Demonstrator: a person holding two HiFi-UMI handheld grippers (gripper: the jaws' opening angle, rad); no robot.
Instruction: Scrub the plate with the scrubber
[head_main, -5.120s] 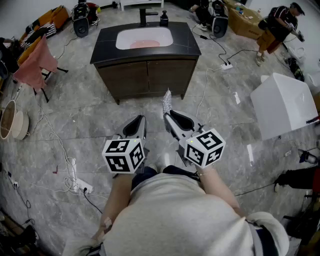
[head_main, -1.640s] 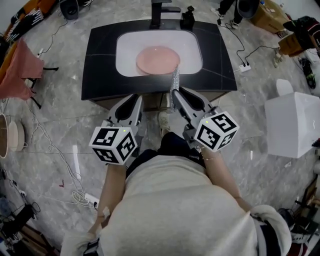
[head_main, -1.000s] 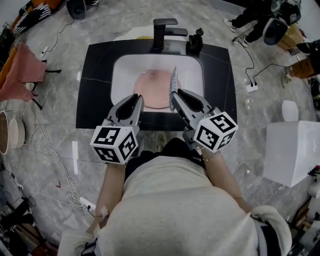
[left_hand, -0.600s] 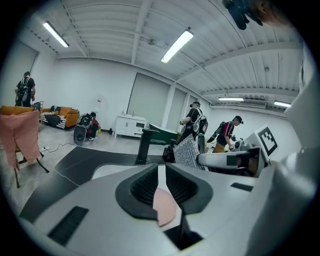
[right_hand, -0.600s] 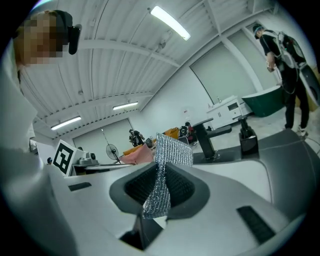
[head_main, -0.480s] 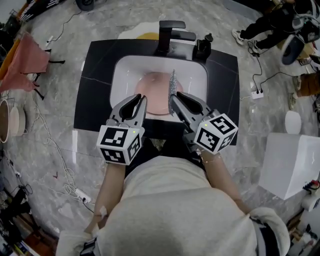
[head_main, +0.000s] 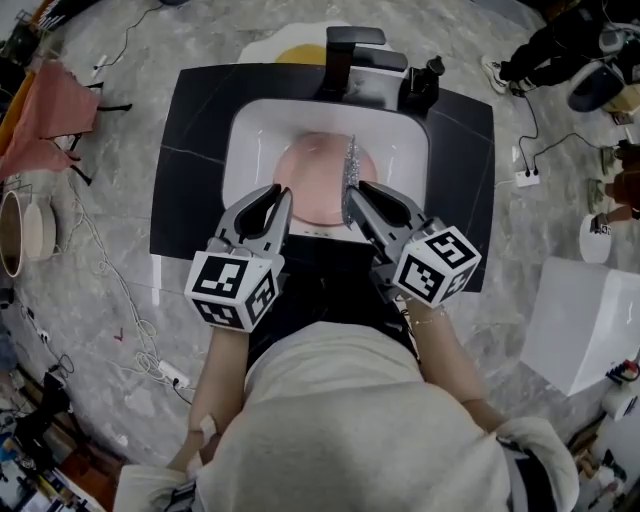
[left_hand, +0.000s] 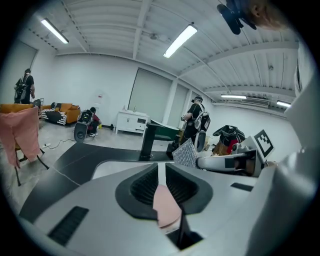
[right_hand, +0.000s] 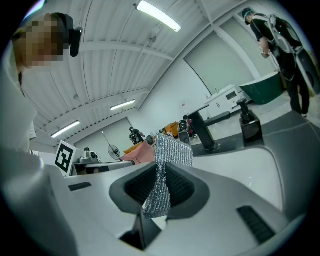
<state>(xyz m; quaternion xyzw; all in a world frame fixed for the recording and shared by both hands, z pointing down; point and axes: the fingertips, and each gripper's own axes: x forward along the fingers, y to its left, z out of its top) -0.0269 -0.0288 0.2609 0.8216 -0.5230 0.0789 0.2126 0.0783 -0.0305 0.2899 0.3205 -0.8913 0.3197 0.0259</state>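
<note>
Head view: plate (head_main: 312, 185) lies flat in the sink (head_main: 250, 130), just ahead of and below both grippers. Right gripper (head_main: 353, 196) jaws clamp the scrubber (head_main: 350, 160), strip upright over the plate's right half. Left gripper (head_main: 280, 195) jaws together, empty. Right is nearer.

The right tool (right_hand: 159, 192) pinches the silver scrubber (right_hand: 172, 150), apparently held upright.
</note>
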